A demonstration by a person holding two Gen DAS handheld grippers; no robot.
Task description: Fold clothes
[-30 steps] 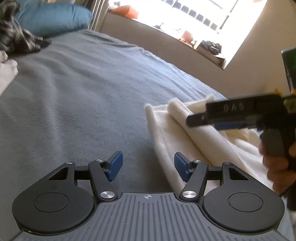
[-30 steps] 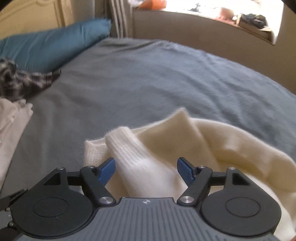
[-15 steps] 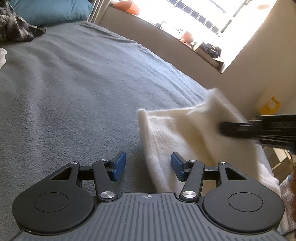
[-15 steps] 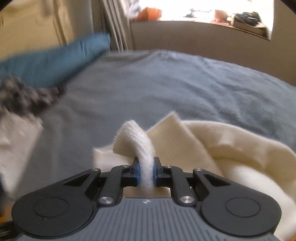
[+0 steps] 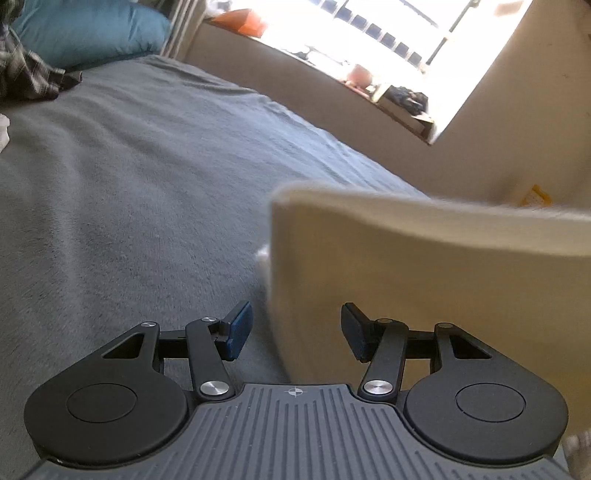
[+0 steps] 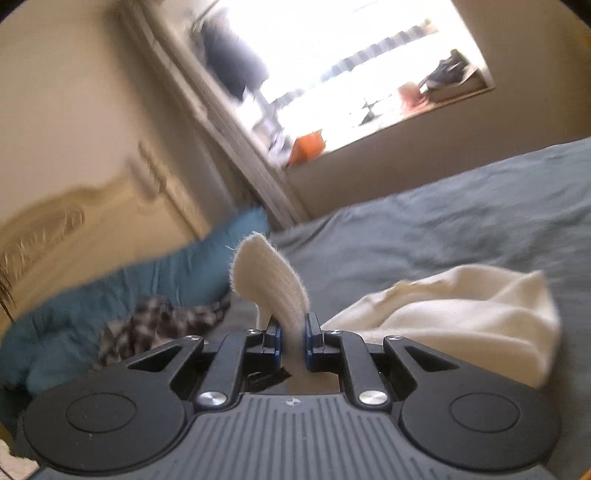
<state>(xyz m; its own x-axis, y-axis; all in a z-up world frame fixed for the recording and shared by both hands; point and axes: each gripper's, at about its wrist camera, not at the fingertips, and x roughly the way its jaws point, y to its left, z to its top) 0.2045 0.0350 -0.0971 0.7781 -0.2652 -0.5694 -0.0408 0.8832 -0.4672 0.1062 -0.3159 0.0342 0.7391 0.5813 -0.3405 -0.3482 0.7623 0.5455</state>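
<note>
The right gripper [image 6: 292, 336] has just clamped down on the ribbed cuff [image 6: 273, 280] of the cream sweater [image 6: 461, 317], and the blue pads [image 6: 312, 341] are pinching the knit tight, the cuff curling up above them. The rest of the sweater trails off to the right of that gripper in a loose heap on the grey bedspread [image 6: 461, 221]. Behind it sits a teal pillow [image 6: 147, 284] with a crumpled plaid garment [image 6: 159, 321] lying in front, and a carved cream headboard [image 6: 66, 214] against the wall.

Over on the other side, the left gripper [image 5: 295, 330] hangs low over the bed, jaws about half apart, pads pressing on nothing. A broad, blurred sheet of the cream sweater [image 5: 424, 258] is lifted off the bedspread [image 5: 147, 184] right in front of it, its near edge dropping between the two fingers but touching neither pad that can be seen. A bright window [image 5: 388, 33] glares at the far side.
</note>
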